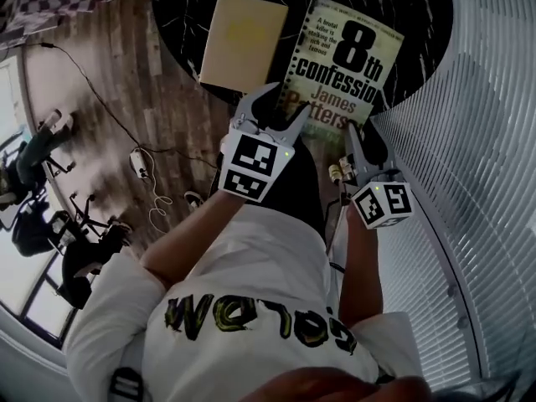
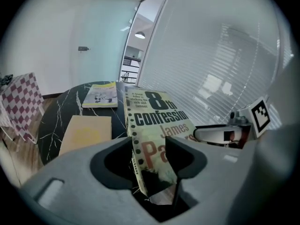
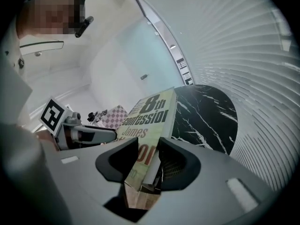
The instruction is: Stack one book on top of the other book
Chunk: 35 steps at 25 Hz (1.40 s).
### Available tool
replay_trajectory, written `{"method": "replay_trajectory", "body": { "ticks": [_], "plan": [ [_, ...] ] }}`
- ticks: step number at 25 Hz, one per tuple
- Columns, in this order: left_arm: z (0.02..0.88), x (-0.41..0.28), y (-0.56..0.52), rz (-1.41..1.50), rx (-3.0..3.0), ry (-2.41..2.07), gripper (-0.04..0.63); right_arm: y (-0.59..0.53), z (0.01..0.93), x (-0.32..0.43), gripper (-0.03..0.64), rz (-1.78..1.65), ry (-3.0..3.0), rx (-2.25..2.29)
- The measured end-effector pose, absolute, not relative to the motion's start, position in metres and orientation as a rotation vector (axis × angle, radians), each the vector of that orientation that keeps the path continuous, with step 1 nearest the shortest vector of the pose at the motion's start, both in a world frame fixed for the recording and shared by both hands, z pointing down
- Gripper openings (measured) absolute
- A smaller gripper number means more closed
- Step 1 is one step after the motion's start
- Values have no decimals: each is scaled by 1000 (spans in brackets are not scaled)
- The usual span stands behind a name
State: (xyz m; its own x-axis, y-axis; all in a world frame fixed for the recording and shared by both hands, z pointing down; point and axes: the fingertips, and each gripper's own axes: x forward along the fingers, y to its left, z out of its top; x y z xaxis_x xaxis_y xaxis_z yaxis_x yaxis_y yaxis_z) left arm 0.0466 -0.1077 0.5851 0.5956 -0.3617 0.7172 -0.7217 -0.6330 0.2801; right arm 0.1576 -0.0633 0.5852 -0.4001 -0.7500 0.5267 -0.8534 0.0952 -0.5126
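Observation:
The "8th confession" paperback [image 1: 345,65] is held by its near edge over the black marble table [image 1: 180,7], with both grippers on it. My left gripper [image 1: 280,107] is shut on the near left corner by the spine [image 2: 150,149]. My right gripper [image 1: 366,141] is shut on the near right corner [image 3: 149,156]. In the left gripper view the book [image 2: 157,116] tilts up off the table. A plain tan book [image 1: 243,42] lies flat on the table just left of it, also visible as the tan book [image 2: 86,132].
A third thin book [image 2: 101,95] lies at the table's far side. A chequered cloth [image 2: 18,104] hangs beyond the table at left. A curved wall of white blinds [image 1: 486,141] runs close on the right. Cables and chairs [image 1: 50,224] sit on the wooden floor at left.

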Motion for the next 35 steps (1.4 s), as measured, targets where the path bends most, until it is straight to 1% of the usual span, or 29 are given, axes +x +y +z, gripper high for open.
{"method": "replay_trajectory", "body": {
  "ticks": [3, 9, 15, 21, 25, 29, 35],
  "plan": [
    [596, 50, -109, 840, 2270, -857, 225, -64, 597, 161, 141, 1199, -2221, 1641],
    [564, 44, -116, 828, 2266, -903, 224, -70, 566, 154, 141, 1190, -2243, 1617],
    [587, 50, -111, 831, 2255, -1016, 224, -70, 598, 162, 143, 1199, -2332, 1548],
    [584, 78, -73, 803, 2263, -1084, 224, -34, 597, 190, 143, 1161, -2376, 1519],
    [587, 69, -82, 787, 2251, -1106, 224, -47, 598, 183, 143, 1145, -2375, 1498],
    [579, 78, -58, 789, 2275, -1115, 224, -22, 591, 191, 143, 1131, -2386, 1513],
    [588, 64, -87, 827, 2334, -1090, 225, -49, 599, 176, 144, 1150, -2384, 1521]
  ]
}}
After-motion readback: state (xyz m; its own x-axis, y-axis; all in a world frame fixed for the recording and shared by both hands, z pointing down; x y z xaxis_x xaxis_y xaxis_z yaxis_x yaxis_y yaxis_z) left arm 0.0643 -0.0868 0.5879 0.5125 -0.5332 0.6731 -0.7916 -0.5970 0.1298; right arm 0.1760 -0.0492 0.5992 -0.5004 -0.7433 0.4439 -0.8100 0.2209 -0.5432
